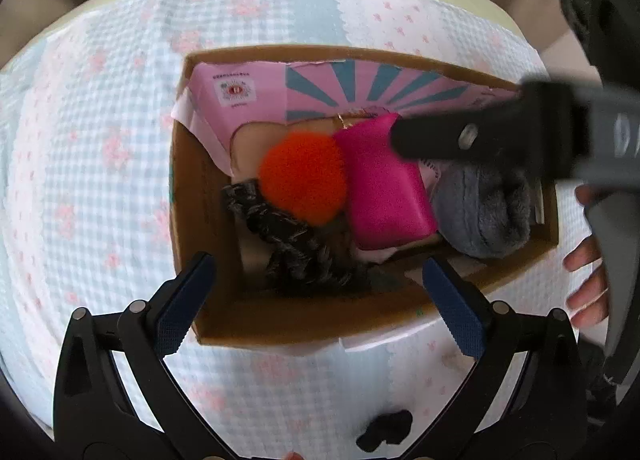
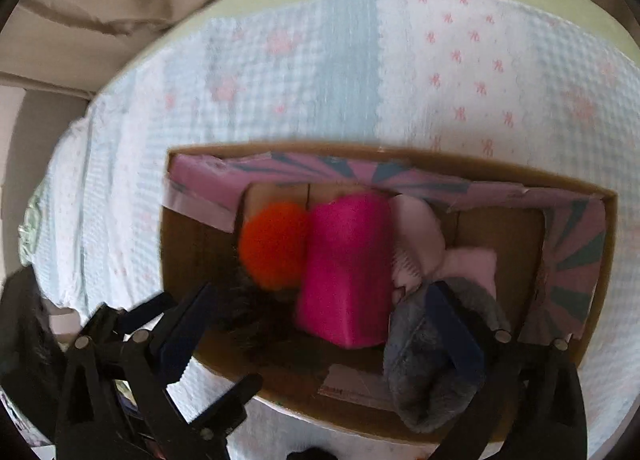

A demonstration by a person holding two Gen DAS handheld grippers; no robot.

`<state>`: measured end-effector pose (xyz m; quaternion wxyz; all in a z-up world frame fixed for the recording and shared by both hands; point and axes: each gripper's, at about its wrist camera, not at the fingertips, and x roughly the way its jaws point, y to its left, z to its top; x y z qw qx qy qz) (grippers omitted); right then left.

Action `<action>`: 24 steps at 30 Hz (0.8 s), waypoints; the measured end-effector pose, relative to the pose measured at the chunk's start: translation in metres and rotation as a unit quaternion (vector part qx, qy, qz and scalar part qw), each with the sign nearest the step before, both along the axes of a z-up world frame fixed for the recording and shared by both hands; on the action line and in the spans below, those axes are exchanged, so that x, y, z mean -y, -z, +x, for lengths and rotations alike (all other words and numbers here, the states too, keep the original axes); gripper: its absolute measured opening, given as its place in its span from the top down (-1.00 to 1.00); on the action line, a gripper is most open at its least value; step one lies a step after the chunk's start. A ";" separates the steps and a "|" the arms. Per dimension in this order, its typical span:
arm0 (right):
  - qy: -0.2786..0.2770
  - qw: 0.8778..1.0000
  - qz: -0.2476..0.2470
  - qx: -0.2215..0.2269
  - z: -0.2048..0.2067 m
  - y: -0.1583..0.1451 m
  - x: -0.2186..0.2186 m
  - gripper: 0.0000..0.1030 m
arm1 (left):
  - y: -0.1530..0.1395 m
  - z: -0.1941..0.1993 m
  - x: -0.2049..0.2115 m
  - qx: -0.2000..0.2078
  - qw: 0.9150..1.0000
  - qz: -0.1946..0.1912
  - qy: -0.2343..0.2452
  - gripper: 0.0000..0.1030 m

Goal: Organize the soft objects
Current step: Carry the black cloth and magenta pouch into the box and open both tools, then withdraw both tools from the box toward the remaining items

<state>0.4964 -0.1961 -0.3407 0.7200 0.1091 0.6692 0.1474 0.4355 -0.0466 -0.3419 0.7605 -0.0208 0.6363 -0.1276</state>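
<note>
A cardboard box (image 1: 208, 324) (image 2: 188, 228) lies on a quilted bedspread. It holds an orange pompom (image 1: 304, 176) (image 2: 274, 246), a magenta pouch (image 1: 386, 188) (image 2: 346, 268), a dark furry item (image 1: 288, 244) (image 2: 248, 312), a pale pink cloth (image 2: 420, 240) and a grey plush item (image 1: 480, 212) (image 2: 428, 372). My left gripper (image 1: 316, 304) is open and empty above the box's near wall. My right gripper (image 2: 324, 332) is open over the box; its right finger rests against the grey plush. Its body (image 1: 500, 136) reaches in from the right in the left wrist view.
The bedspread (image 1: 100, 140) (image 2: 300, 72) has blue checks and pink flowers. A small black object (image 1: 386, 436) lies on it near the front edge. Beige fabric (image 2: 100, 0) lies beyond the bed. A hand (image 1: 588, 284) holds the right gripper's handle.
</note>
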 end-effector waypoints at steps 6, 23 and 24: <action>0.015 1.000 -0.006 0.016 -0.015 -0.017 0.017 -1.00 | -0.016 -0.012 -0.003 0.012 1.000 -0.004 -0.009 -0.99; 0.005 0.992 -0.020 0.123 -0.086 -0.144 0.012 -1.00 | -0.138 -0.078 -0.021 0.110 0.994 -0.005 -0.028 -0.99; 0.003 0.991 -0.025 0.133 -0.093 -0.152 0.011 -1.00 | -0.149 -0.085 -0.021 0.121 0.992 -0.001 -0.028 -0.99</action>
